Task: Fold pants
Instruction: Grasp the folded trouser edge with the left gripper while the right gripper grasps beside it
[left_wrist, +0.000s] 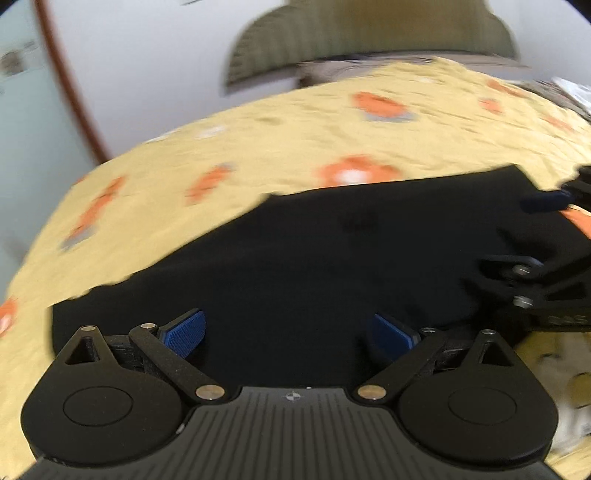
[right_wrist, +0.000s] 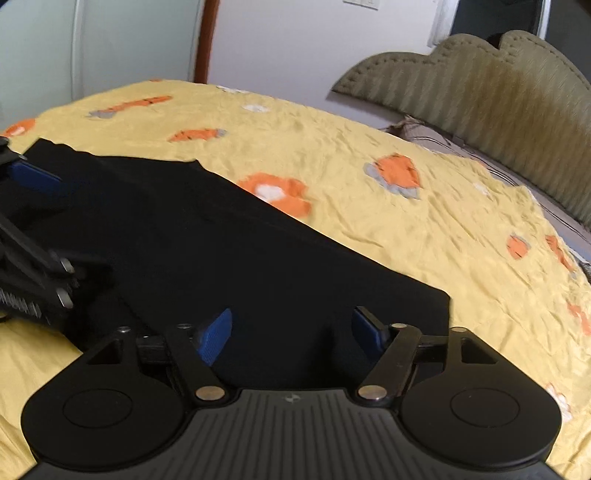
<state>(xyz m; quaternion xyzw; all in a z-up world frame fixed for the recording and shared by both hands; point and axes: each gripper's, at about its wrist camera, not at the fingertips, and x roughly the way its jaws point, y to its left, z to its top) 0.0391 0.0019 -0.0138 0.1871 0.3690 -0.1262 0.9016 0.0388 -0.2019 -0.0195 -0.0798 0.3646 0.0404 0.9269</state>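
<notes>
Black fabric: your pants (left_wrist: 314, 266) lie flat on the bed as a broad dark slab, folded over on themselves, with the far edge running in a ragged line across the bedspread.
Bedspread: yellow crinkled cloth (right_wrist: 369, 140) with orange and grey patches covers the bed under and around the pants on all sides you can see.
Left gripper: your left gripper (left_wrist: 288, 334) hovers over the near part of the pants with its jaws spread wide; the blue pads (left_wrist: 188, 330) stand well apart and no cloth is pinched between them.
Right gripper: your right gripper (right_wrist: 291, 332) is likewise over the pants, near their right-hand corner, jaws parted and nothing caught between the blue pads (right_wrist: 216, 334); only flat fabric shows in the gap.
Each seen from the other: in the left wrist view your right gripper enters from the right edge, one blue fingertip out over the far corner of the pants; in the right wrist view your left gripper comes in from the left edge the same way.
Contact: you cannot tell from either view whether any fingertip touches the cloth.
Headboard: an olive padded headboard (right_wrist: 491, 74) with a scalloped top stands at the far end of the bed against a pale wall.
Sharpness: the left wrist view is blurred, the right wrist view less so.
</notes>
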